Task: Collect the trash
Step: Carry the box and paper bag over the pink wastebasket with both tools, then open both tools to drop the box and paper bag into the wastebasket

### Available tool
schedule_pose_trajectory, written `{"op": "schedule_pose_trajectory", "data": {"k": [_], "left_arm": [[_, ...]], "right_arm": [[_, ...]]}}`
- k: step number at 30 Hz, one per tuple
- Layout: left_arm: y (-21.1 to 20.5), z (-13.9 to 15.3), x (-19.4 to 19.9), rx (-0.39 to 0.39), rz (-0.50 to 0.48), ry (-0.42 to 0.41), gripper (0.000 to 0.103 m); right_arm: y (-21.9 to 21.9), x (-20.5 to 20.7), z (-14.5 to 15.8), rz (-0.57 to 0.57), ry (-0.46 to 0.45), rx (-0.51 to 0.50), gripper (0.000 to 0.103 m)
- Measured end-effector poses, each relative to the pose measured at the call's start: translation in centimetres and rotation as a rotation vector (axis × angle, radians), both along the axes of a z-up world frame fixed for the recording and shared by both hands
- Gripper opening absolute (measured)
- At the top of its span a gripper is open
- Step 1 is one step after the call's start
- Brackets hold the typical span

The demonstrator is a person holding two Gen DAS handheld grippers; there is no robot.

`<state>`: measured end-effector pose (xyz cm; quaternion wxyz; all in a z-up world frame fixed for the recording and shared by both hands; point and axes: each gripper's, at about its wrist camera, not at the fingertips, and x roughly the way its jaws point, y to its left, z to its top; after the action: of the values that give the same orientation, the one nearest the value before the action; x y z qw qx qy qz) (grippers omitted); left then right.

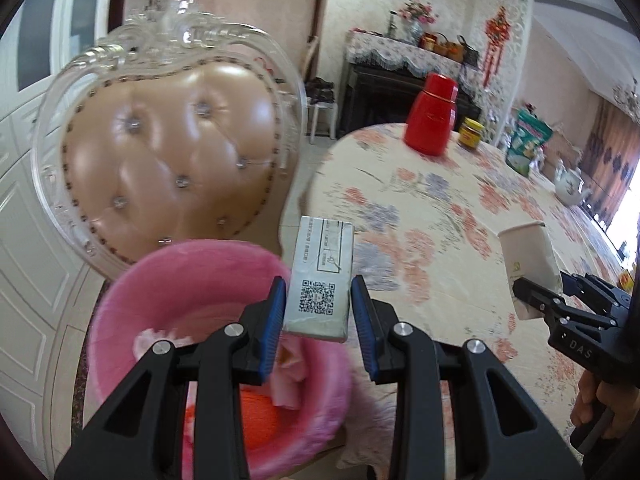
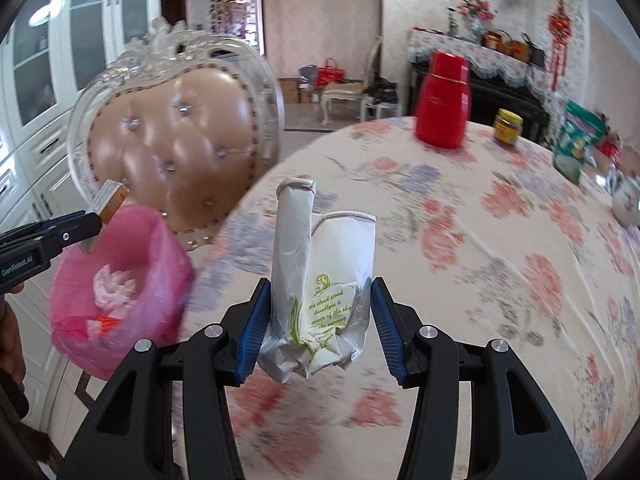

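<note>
Both jaws are clenched on trash: the left gripper [image 1: 319, 309] clamps a small flat carton [image 1: 321, 276] with a QR code on it, and the right gripper [image 2: 318, 323] pinches a crushed paper cup [image 2: 320, 276] with green print. Going by size, one tufted chair [image 1: 172, 152] stands behind one floral-clothed table [image 1: 440, 220], and one pink-lined waste bin [image 1: 208, 280] sits beside the table's edge, right under the carton. Inside the bin lie what look like a crumpled tissue [image 2: 112, 286] and something orange [image 1: 256, 420], though blur keeps me from counting them surely. On the far table stand one red thermos [image 1: 431, 114], one green packet [image 1: 526, 142], one white teapot [image 1: 570, 184] and one yellow-lidded jar [image 1: 470, 133]. My judgement: two pieces are lifted, neither dropped yet; the carton is nearly over the bin, the cup hangs above the tablecloth and needs carrying across.
</note>
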<state>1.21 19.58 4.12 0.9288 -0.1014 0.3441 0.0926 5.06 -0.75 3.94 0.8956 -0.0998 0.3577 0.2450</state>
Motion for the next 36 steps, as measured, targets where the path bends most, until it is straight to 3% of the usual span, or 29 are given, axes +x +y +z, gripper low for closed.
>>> {"op": "schedule_pose_trajectory", "data": {"k": [14,27,32,36], "left_arm": [[7.4,-0.2,-3.6,-0.025,0.118,-0.006,0.033],[10.8,-0.7,-5.0,-0.057,0.169,-0.001,0.033],[11.6,-0.8,-5.5,-0.067,0.189,0.001,0.046],[11.8,-0.9,-6.1,-0.074,0.199,0.001,0.057]], "right_arm": [[10.5,-2.3,0.5,0.187,0.012,-0.005,0.048],[16.8,-3.5,-0.6,0.305,0.044,-0.010,0.050],[17.8,-3.8,-0.9,0.327,0.039,-0.012,0.051],[17.9,-3.9,-1.1,0.330,0.039,-0.013,0.060]]}}
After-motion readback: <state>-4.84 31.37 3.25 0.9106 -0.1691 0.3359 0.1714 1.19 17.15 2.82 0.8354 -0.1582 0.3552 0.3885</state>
